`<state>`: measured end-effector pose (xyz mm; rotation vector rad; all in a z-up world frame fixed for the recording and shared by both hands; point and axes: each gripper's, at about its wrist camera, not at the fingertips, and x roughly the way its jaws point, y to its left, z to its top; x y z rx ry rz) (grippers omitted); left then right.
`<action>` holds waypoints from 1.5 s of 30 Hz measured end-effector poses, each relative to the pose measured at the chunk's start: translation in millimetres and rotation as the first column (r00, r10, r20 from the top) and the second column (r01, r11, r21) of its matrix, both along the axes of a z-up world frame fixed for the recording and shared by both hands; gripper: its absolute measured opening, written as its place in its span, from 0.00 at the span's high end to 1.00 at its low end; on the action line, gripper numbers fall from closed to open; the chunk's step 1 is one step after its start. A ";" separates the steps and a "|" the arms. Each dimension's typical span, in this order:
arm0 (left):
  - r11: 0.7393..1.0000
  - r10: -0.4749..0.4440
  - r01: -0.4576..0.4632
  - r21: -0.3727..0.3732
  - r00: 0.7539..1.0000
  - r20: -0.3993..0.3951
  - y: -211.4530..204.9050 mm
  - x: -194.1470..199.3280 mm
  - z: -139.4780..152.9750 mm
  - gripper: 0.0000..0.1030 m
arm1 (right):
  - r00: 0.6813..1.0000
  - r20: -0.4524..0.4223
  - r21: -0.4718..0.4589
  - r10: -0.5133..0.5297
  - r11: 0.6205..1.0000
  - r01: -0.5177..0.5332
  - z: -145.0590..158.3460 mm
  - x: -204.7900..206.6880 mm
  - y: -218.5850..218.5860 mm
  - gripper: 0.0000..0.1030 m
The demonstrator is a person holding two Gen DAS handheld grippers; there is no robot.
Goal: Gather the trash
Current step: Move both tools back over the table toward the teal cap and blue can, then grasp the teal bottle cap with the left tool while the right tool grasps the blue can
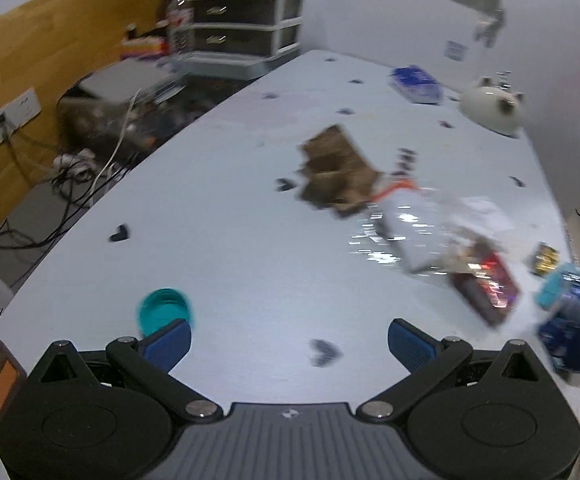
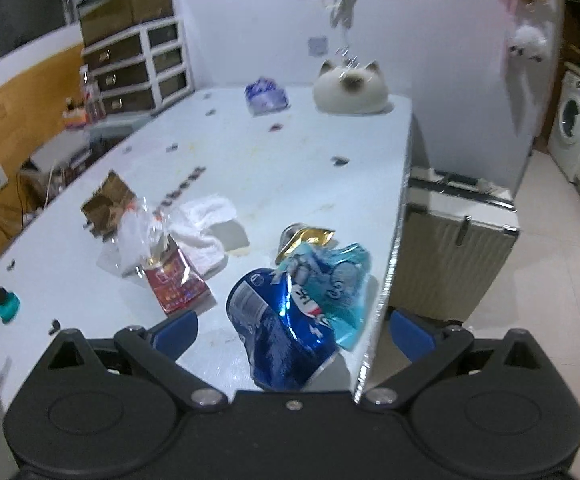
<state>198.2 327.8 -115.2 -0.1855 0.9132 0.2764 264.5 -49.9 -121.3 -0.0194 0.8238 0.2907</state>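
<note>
Both the left gripper (image 1: 289,340) and right gripper (image 2: 293,330) hang spread and empty, so collecting looks barely begun; the right should next close on the crushed blue can (image 2: 280,332) lying just before it at the table (image 2: 250,152) edge.

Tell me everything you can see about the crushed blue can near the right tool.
The crushed blue can looks like thin, shiny metal, badly dented, with white lettering and a printed label panel. It lies on its side on the white table, near the right edge. A crumpled light-blue wrapper touches its upper side. The right tool is open, its blue pads either side of the can, not gripping it.
</note>
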 end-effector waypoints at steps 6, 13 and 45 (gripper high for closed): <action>0.999 0.037 -0.038 -0.013 0.998 -0.056 49.0 1.1 -25.5 0.00 | 0.995 -0.089 0.026 0.036 0.999 -0.034 -21.4 42.4 8.5 0.11; 0.997 0.003 -0.008 -0.077 0.998 -0.066 71.4 -3.1 -48.4 0.00 | 0.979 -0.187 0.075 0.079 0.995 -0.066 -48.1 79.6 13.3 0.13; 1.000 0.017 -0.017 -0.009 0.998 -0.054 81.3 18.8 -73.1 0.24 | 0.897 -0.437 0.235 -0.068 0.954 0.187 -63.9 34.4 76.9 0.61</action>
